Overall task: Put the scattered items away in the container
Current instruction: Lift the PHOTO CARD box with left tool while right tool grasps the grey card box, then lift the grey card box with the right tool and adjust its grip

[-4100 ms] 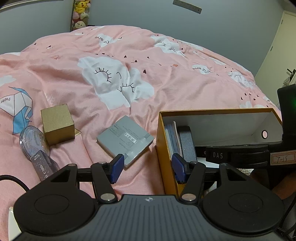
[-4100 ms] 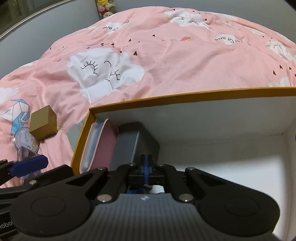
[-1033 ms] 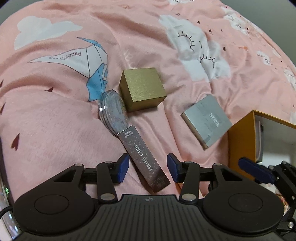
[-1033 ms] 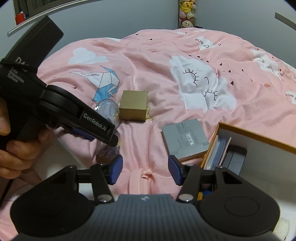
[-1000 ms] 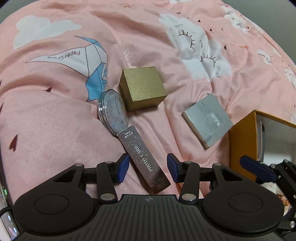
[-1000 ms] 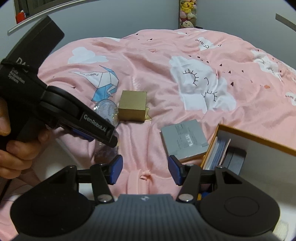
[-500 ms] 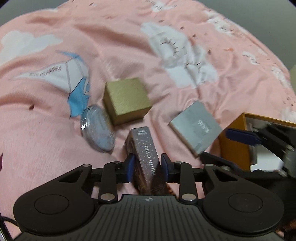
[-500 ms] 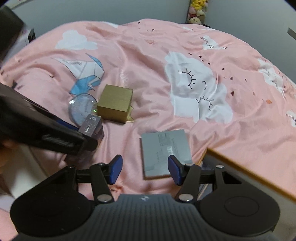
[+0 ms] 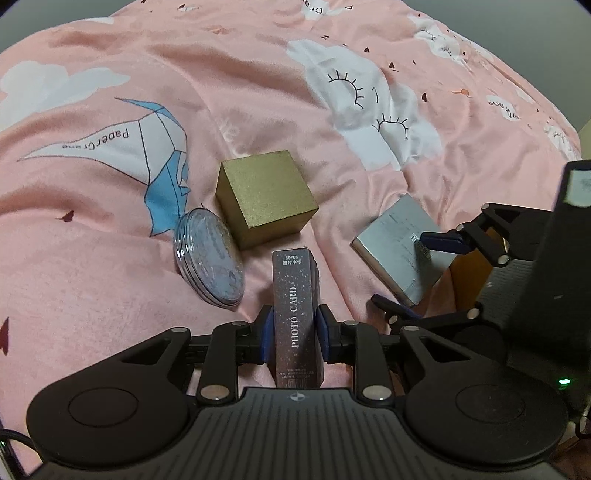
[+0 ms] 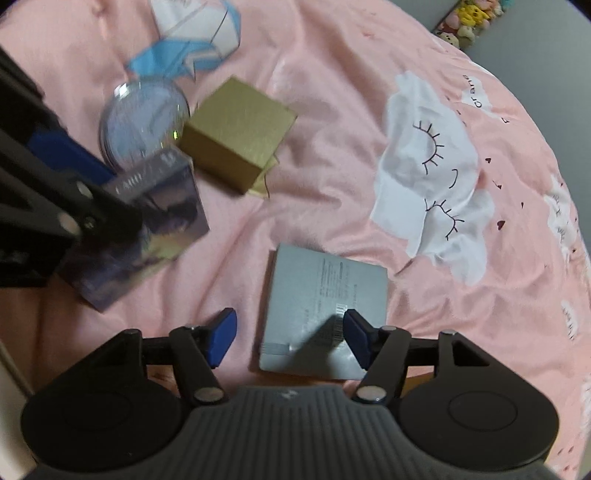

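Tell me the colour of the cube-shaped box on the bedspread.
The cube-shaped box is matte gold with a faint shimmer; the left wrist view shows it best.

A pink cloud-print duvet (image 9: 229,66); plush toys (image 10: 471,16) beyond it.

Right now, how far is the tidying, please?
No item is seen put away in these views. In hand: the left tongs are shut on the photo card box. The right tongs are opening over the grey flat box, not gripping it. Left on the pink quilt: the grey flat box, the gold cube box and the round clear case.
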Demonstrator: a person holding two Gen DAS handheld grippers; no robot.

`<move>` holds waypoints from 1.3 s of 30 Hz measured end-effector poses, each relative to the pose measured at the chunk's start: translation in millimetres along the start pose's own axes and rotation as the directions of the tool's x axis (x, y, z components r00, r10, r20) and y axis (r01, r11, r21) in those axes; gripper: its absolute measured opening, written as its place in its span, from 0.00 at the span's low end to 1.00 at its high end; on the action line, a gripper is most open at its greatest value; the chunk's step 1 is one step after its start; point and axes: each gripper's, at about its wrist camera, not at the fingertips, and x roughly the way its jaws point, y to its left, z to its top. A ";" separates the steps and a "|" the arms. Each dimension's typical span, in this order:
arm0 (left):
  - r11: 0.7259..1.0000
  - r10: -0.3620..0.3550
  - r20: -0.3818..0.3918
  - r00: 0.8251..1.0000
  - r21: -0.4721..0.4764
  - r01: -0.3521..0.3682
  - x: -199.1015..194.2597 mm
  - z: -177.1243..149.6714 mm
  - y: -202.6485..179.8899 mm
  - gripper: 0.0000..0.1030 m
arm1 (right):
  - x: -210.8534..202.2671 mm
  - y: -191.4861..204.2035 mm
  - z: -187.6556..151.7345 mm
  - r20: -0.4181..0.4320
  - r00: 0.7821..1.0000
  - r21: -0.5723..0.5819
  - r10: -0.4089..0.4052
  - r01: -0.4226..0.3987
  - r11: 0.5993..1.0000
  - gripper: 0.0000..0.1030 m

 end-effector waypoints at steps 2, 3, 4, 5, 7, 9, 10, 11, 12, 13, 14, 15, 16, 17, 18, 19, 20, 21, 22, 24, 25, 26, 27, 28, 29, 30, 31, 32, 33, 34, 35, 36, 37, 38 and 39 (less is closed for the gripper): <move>1.000 0.001 -0.001 1.000 0.000 -0.001 0.4 0.0 -0.7 0.28 | 3.7 -0.2 2.1 -0.020 1.000 -0.011 -0.004 0.004 1.000 0.68; 1.000 0.002 -0.001 1.000 0.000 -0.002 0.9 -0.3 -1.3 0.28 | 5.4 -0.4 3.6 -0.032 0.999 -0.015 -0.009 0.008 1.000 0.69; 1.000 0.004 -0.002 1.000 0.000 -0.004 1.6 -0.6 -1.9 0.28 | 7.6 -0.4 5.2 -0.044 0.999 -0.017 -0.015 0.014 1.000 0.71; 1.000 0.008 -0.001 1.000 0.000 -0.008 2.0 -0.8 -2.6 0.28 | 10.2 -0.3 7.1 -0.057 0.998 -0.019 -0.021 0.020 1.000 0.73; 1.000 0.017 0.004 1.000 0.002 -0.017 1.9 -1.7 -4.1 0.28 | 15.1 -0.1 10.8 -0.082 0.996 -0.026 -0.033 0.031 0.999 0.74; 1.000 0.021 0.004 1.000 0.003 -0.021 2.0 -1.9 -4.4 0.29 | 18.5 1.3 13.6 -0.095 0.994 -0.042 -0.044 0.040 0.998 0.75; 1.000 0.023 0.006 1.000 0.004 -0.023 1.6 -2.3 -4.8 0.29 | 19.5 1.7 14.2 -0.100 0.994 -0.046 -0.047 0.042 0.998 0.75; 1.000 0.025 0.008 1.000 0.005 -0.025 1.2 -2.6 -4.9 0.29 | 19.7 2.0 14.3 -0.101 0.994 -0.047 -0.048 0.044 0.998 0.74; 1.000 0.026 0.010 1.000 0.006 -0.026 0.8 -2.7 -5.1 0.29 | 19.0 2.1 13.7 -0.100 0.994 -0.047 -0.050 0.045 0.998 0.73; 1.000 0.027 0.013 1.000 0.007 -0.027 0.3 -3.1 -5.1 0.29 | 17.7 1.7 12.7 -0.095 0.994 -0.045 -0.051 0.047 0.998 0.69; 1.000 0.027 0.016 1.000 0.007 -0.027 -0.1 -3.4 -5.0 0.29 | 16.0 1.3 11.4 -0.088 0.995 -0.041 -0.051 0.047 0.998 0.63; 1.000 0.027 0.019 0.999 0.007 -0.027 -0.3 -3.6 -4.7 0.29 | 13.5 0.9 10.0 -0.079 0.996 -0.035 -0.049 0.046 0.998 0.60; 1.000 0.026 0.021 0.999 0.005 -0.026 -0.2 -3.7 -4.5 0.29 | 10.1 0.3 8.8 -0.070 0.997 -0.026 -0.043 0.042 0.999 0.54; 1.000 0.024 0.023 0.999 0.002 -0.024 -0.1 -4.1 -4.0 0.29 | 6.6 -0.4 8.4 -0.064 0.997 -0.013 -0.037 0.036 0.999 0.48; 1.000 0.022 0.024 0.999 -0.001 -0.022 -0.2 -4.1 -3.3 0.29 | 2.4 -1.5 8.4 -0.058 0.998 0.003 -0.029 0.029 1.000 0.43; 1.000 0.021 0.026 0.999 -0.004 -0.021 -0.5 -4.4 -3.0 0.29 | -2.6 -2.7 8.5 -0.050 0.999 0.020 -0.020 0.021 1.000 0.32; 1.000 0.020 0.028 0.999 -0.005 -0.020 -1.2 -5.6 -2.9 0.29 | -6.9 -3.2 9.0 -0.043 0.999 0.033 -0.016 0.018 0.999 0.24; 1.000 0.019 0.029 0.999 -0.007 -0.019 -1.5 -5.9 -2.5 0.29 | -11.5 -3.1 9.6 -0.033 0.999 0.039 -0.024 0.025 0.999 0.23; 1.000 0.018 0.030 0.999 -0.007 -0.018 -1.7 -6.0 -2.1 0.29 | -16.5 -3.4 9.9 -0.021 0.999 0.040 -0.040 0.041 0.998 0.23; 1.000 0.016 0.033 0.999 -0.008 -0.016 -2.2 -6.7 -1.9 0.29 | -24.4 -3.1 10.2 -0.002 0.998 0.037 -0.071 0.071 0.997 0.23; 1.000 0.016 0.033 0.999 -0.008 -0.015 -2.2 -7.0 -2.0 0.29 | -27.3 -4.2 10.6 0.006 0.996 0.037 -0.087 0.087 0.996 0.23; 1.000 0.015 0.034 0.999 -0.009 -0.014 -2.0 -7.2 -2.0 0.29 | -29.9 -5.4 11.3 0.013 0.994 0.034 -0.104 0.104 0.994 0.23; 1.000 0.013 0.035 0.999 -0.010 -0.013 -1.9 -7.3 -2.0 0.29 | -32.5 -6.2 12.1 0.021 0.992 0.030 -0.122 0.122 0.992 0.23; 1.000 0.011 0.036 0.999 -0.011 -0.011 -1.9 -7.2 -1.4 0.29 | -34.8 -6.9 12.9 0.028 0.990 0.024 -0.141 0.140 0.990 0.23; 1.000 0.010 0.036 0.999 -0.012 -0.010 -1.9 -7.3 -1.2 0.29 | -36.4 -9.0 13.9 0.035 0.987 0.020 -0.158 0.158 0.987 0.23; 1.000 0.009 0.037 0.999 -0.013 -0.008 -1.7 -7.6 -1.2 0.29 | -37.8 -12.8 15.1 0.041 0.984 0.026 -0.171 0.170 0.985 0.23; 1.000 0.006 0.037 0.999 -0.015 -0.006 -1.9 -7.6 -0.6 0.29 | -37.8 -18.6 16.9 0.043 0.984 0.038 -0.176 0.174 0.984 0.19; 1.000 0.004 0.038 0.999 -0.016 -0.004 -2.3 -7.7 -0.3 0.29 | -37.6 -26.1 18.5 0.041 0.984 0.058 -0.171 0.168 0.984 0.16; 1.000 0.002 0.039 0.999 -0.017 -0.001 -2.5 -7.8 0.2 0.29 | -38.1 -35.0 19.5 0.035 0.987 0.092 -0.155 0.152 0.984 0.14; 1.000 0.000 0.041 0.999 -0.018 0.000 -2.8 -8.1 0.4 0.29 | -38.4 -44.0 19.3 0.028 0.991 0.133 -0.131 0.126 0.983 0.11; 1.000 -0.001 0.042 0.999 -0.019 0.002 -2.8 -8.1 0.6 0.29 | -38.8 -53.9 18.9 0.023 0.995 0.181 -0.098 0.092 0.979 0.09; 1.000 -0.002 0.043 0.999 -0.020 0.003 -2.8 -8.3 0.6 0.29 | -38.9 -65.1 18.2 0.020 0.998 0.234 -0.061 0.054 0.971 0.09; 1.000 -0.003 0.043 0.999 -0.021 0.004 -2.6 -8.1 0.8 0.29 | -38.5 -75.7 17.2 0.017 0.999 0.284 -0.029 0.023 0.959 0.09; 1.000 -0.004 0.043 0.999 -0.021 0.005 -2.5 -8.2 0.9 0.29 | -37.9 -83.6 16.2 0.016 1.000 0.320 -0.013 0.007 0.947 0.09; 1.000 -0.004 0.043 0.999 -0.021 0.005 -2.5 -8.3 0.9 0.29 | -37.1 -90.6 15.3 0.017 1.000 0.347 -0.003 -0.003 0.938 0.09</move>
